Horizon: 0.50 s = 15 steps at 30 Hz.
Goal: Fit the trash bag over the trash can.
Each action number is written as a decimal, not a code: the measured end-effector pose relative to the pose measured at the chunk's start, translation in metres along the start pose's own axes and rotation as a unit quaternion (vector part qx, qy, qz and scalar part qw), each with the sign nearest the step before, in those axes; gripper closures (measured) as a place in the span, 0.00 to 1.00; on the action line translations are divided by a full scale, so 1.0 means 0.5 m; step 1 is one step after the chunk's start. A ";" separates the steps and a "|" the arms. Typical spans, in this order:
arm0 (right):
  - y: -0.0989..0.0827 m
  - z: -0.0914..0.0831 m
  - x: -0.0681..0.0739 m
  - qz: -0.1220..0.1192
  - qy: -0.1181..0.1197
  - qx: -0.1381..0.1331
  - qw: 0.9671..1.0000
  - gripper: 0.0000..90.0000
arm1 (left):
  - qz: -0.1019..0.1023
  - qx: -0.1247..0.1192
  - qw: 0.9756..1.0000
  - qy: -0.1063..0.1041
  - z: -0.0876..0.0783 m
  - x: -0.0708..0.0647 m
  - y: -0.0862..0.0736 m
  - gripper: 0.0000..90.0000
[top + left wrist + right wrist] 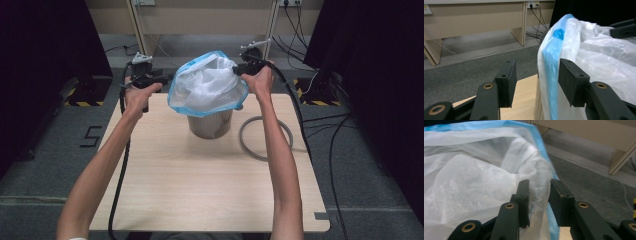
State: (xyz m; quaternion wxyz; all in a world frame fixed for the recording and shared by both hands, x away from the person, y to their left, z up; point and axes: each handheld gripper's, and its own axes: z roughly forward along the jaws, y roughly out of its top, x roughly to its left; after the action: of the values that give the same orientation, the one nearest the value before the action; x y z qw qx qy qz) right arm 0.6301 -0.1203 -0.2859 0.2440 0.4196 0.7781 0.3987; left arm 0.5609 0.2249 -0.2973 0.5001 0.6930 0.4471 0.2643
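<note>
A white plastic bag with a blue rim is lifted above a round brown bin on the wooden table. My left gripper is at the bag's left edge and my right gripper at its right edge. In the left gripper view the left gripper stands open; the blue rim hangs between the jaws, close to the right-hand one. In the right gripper view the right gripper has a visible gap, and the bag's edge lies loosely in it.
A grey hose loop lies on the table right of the bin. Each gripper's black cable trails down along its forearm. Beyond the table are a grey floor, wooden desk legs and wall sockets with cables. Dark curtains flank both sides.
</note>
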 end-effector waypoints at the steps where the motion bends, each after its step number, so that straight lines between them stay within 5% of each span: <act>1: 0.002 -0.003 0.000 0.002 -0.003 -0.003 1.000 0.66 | 0.001 -0.002 1.000 0.001 0.000 -0.001 0.002 0.54; 6: -0.001 -0.063 0.037 0.028 -0.007 -0.017 0.999 0.45 | 0.002 -0.003 1.000 0.004 -0.004 -0.002 0.008 0.54; 12: -0.033 -0.103 0.084 0.017 0.002 0.000 1.000 0.43 | 0.006 -0.005 1.000 0.003 -0.005 -0.011 0.021 0.54; 15: -0.040 -0.091 0.090 0.000 0.003 0.022 1.000 0.52 | 0.008 -0.002 1.000 0.000 -0.001 -0.021 0.028 0.53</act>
State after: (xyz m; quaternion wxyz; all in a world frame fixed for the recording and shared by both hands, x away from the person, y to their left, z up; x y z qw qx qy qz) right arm 0.5647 -0.1077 -0.2786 0.2321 0.4241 0.7873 0.3826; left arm 0.5610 0.2145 -0.2831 0.4994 0.6952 0.4411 0.2697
